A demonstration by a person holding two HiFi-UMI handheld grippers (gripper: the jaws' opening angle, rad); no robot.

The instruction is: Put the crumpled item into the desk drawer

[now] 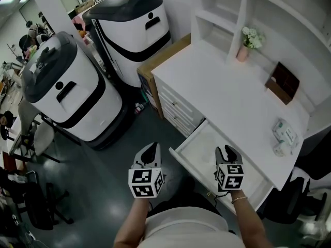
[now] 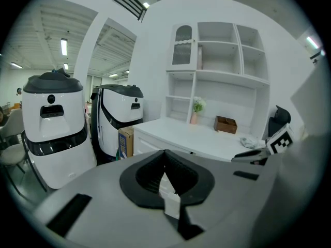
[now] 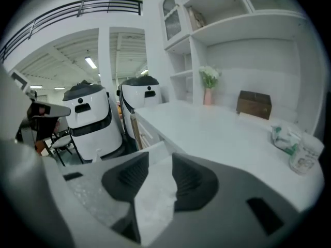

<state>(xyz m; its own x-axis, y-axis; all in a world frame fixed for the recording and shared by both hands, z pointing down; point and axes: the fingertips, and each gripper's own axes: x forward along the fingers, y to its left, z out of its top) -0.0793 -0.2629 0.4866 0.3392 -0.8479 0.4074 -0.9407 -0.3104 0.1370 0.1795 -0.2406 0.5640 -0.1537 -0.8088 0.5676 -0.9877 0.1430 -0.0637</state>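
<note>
Sitting just beside crumpled item (image 1: 285, 132) — jar (image 1: 280, 149); brown box (image 1: 282, 82) near.

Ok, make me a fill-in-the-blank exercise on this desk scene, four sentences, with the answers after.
1. The desk drawer stands ___.
2. The crumpled item lies on top of the ___, not in the drawer.
3. The right gripper hangs above the drawer with its jaws ___ and nothing held.
4. The pink vase holds ___.

Answers: open; desk; apart; flowers
</note>
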